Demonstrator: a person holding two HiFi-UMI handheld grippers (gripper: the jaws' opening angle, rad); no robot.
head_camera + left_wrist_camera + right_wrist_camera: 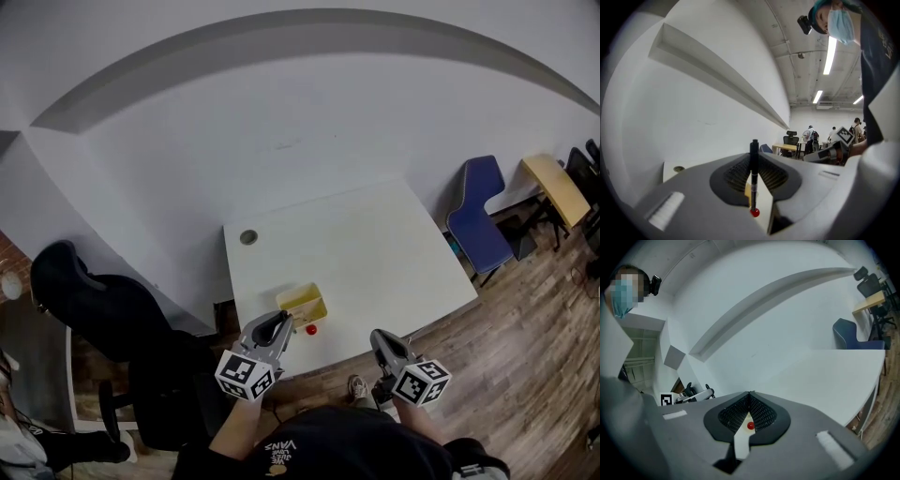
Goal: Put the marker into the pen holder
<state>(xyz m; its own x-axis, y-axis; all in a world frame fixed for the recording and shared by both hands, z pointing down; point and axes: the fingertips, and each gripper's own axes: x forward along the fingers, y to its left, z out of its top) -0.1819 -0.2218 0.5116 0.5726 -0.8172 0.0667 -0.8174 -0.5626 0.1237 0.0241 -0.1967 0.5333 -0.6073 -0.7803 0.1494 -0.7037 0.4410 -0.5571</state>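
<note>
A thin black marker (753, 176) with a red end (311, 329) stands upright between the jaws of my left gripper (753, 157), which is shut on it. In the head view the left gripper (284, 320) hangs over the table's front edge, just in front of the small yellow pen holder (292, 297). A sliver of that yellow holder (748, 189) shows behind the marker. My right gripper (377, 336) is off to the right at the table edge, shut and holding nothing. Through the gap under its closed tips (749, 393) I see the marker's red end (750, 425).
The white table (375, 253) has a round cable hole (247, 237) at its back left. A black office chair (84, 300) stands to the left, a blue chair (478, 216) and a wooden desk (558, 187) to the right. A white wall runs behind.
</note>
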